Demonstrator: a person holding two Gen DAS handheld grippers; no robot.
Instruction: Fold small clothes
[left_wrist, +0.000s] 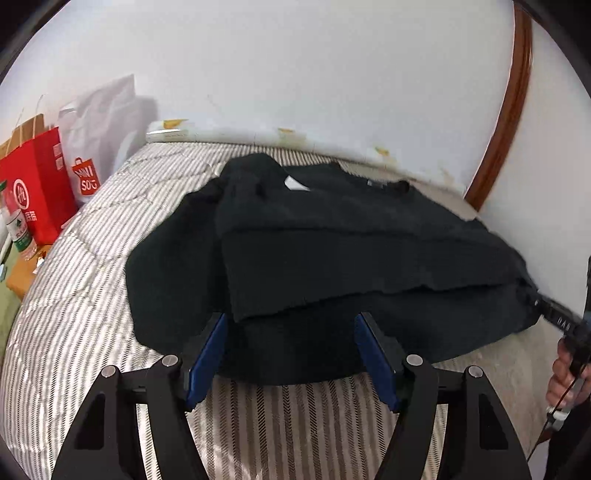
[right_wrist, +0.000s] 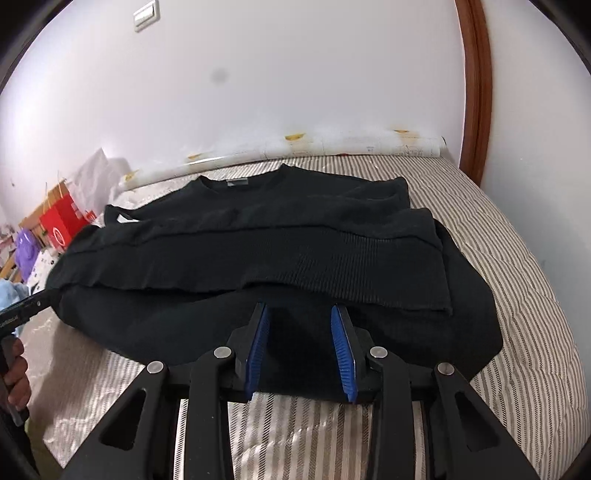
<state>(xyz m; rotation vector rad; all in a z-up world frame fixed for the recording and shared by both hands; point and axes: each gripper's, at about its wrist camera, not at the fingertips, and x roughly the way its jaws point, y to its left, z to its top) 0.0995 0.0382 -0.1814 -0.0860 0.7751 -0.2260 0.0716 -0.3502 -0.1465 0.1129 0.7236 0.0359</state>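
Black sweater (right_wrist: 258, 258) lies on striped bed (right_wrist: 517, 277), tools apart.

One black garment (left_wrist: 332, 258) lies ahead of the fingers of both grippers. Two grippers are present: the left gripper (left_wrist: 291, 354) and the right gripper (right_wrist: 301, 350), each with two blue pads (right_wrist: 341, 350). Two shopping bags stand far left of the left fingers: one red bag (left_wrist: 37, 184), one white bag (left_wrist: 96, 147).
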